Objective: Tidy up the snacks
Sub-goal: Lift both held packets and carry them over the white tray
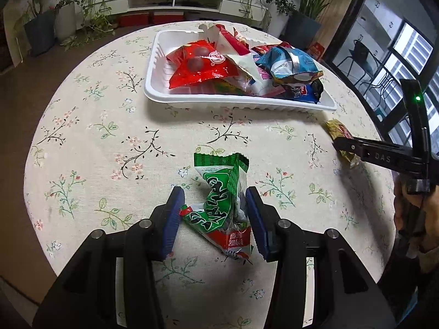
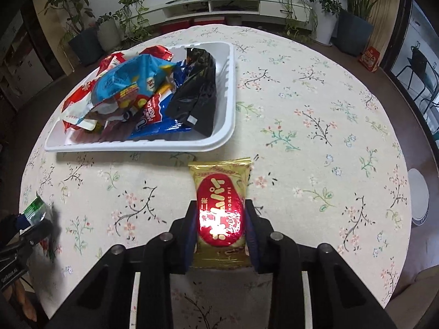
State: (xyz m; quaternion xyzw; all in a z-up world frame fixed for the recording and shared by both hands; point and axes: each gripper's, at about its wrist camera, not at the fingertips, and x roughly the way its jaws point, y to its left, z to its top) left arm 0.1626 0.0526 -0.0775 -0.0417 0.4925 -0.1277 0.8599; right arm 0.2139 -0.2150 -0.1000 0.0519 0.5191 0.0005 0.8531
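A white tray (image 1: 175, 97) full of snack packets stands at the far side of the round table; it also shows in the right wrist view (image 2: 225, 126). My left gripper (image 1: 215, 194) has its blue pads against both sides of a crumpled green snack packet (image 1: 222, 192), shut on it just above the cloth. My right gripper (image 2: 221, 205) is shut on a gold packet with a red oval label (image 2: 221, 205). The right gripper also shows at the right edge of the left wrist view (image 1: 343, 144), holding the gold packet (image 1: 336, 128).
The table carries a floral tablecloth (image 2: 315, 109). Potted plants (image 2: 85, 35) and a low white shelf (image 2: 219, 5) stand behind the table. A white round object (image 2: 419, 197) sits on the floor at right.
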